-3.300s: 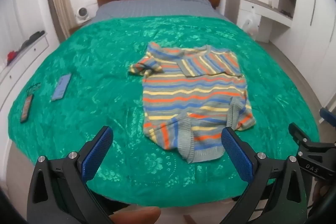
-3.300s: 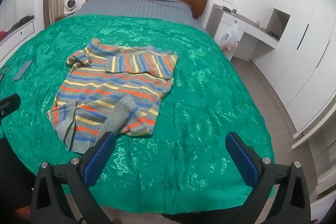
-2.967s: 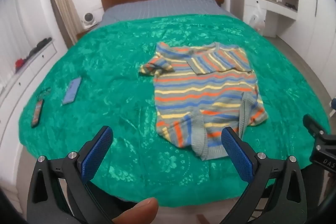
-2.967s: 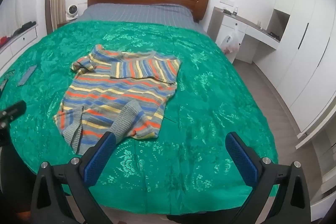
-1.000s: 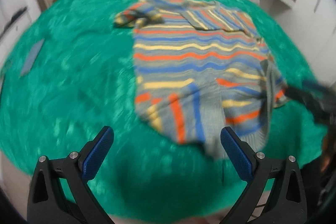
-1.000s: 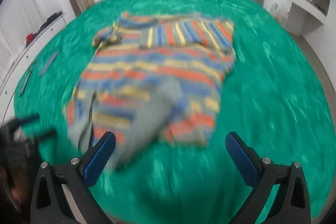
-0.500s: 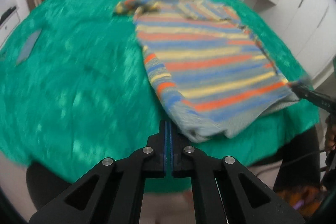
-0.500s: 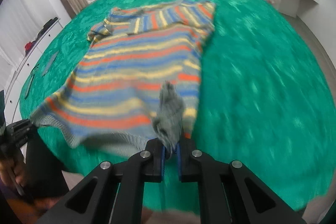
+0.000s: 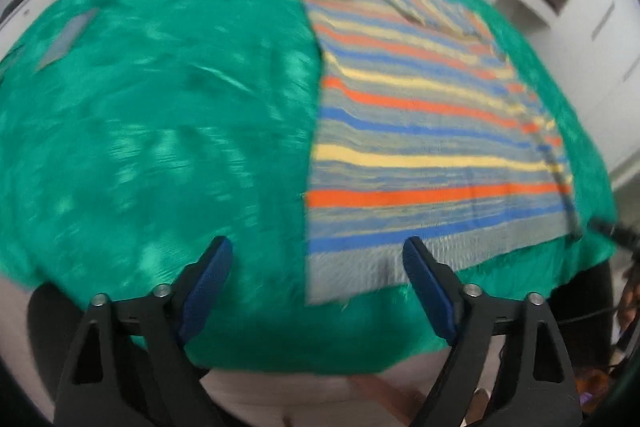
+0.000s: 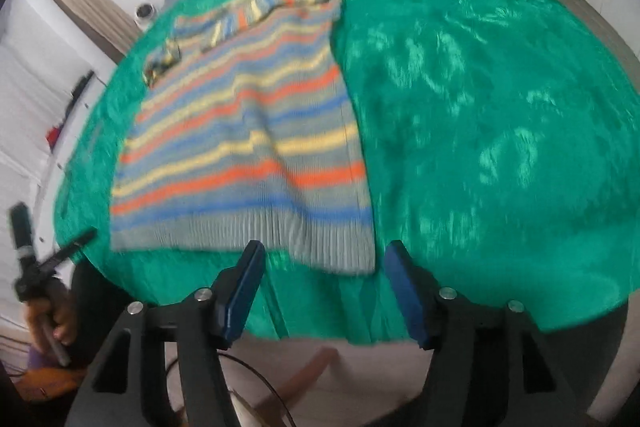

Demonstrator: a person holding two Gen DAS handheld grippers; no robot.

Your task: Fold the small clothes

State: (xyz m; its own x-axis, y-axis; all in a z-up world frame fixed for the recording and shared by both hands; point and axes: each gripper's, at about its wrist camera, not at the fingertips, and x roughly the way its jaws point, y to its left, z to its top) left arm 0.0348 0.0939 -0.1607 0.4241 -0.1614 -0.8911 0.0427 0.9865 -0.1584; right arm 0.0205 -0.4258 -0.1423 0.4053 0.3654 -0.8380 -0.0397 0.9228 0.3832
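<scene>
Left wrist view: my left gripper [image 9: 316,271] has just been opening, its jaws now apart with nothing pinched; the sweater's [image 9: 420,131] grey hem corner lies on the bedspread [image 9: 160,115] between and just beyond the fingers. The sweater lies spread flat near the bed's foot edge, hem toward me. My right gripper [image 10: 322,277] has likewise just been opening; it hangs unclamped just short of the hem's other corner [image 10: 352,247]. Both pictures are blurred.
</scene>
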